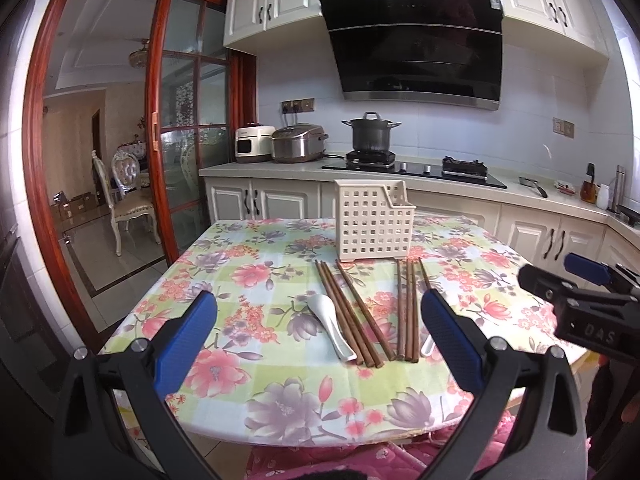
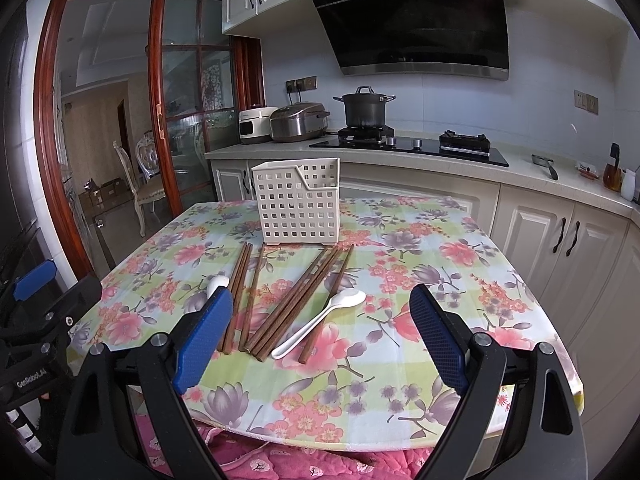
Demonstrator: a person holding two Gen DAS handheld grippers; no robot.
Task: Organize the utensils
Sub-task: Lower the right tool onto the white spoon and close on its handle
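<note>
A cream perforated utensil holder (image 1: 374, 221) (image 2: 300, 204) stands upright on the floral tablecloth (image 1: 240, 280) (image 2: 440, 280). In front of it lie several brown wooden chopsticks in two groups (image 1: 348, 312) (image 1: 408, 312) (image 2: 240, 296) (image 2: 304, 300). A white spoon (image 1: 330, 322) (image 2: 320, 322) lies beside each group; the second spoon (image 1: 427, 345) (image 2: 218, 282) is partly hidden by a finger. My left gripper (image 1: 320, 340) is open and empty above the table's near edge. My right gripper (image 2: 320, 340) is open and empty, and also shows in the left wrist view (image 1: 576, 284).
Behind the table runs a kitchen counter (image 1: 520, 194) with a pot (image 1: 370, 132) on the stove and two rice cookers (image 1: 298, 143). A wood-framed glass door (image 1: 188, 140) stands at left. A pink quilted cloth (image 2: 300, 460) lies below the table's near edge.
</note>
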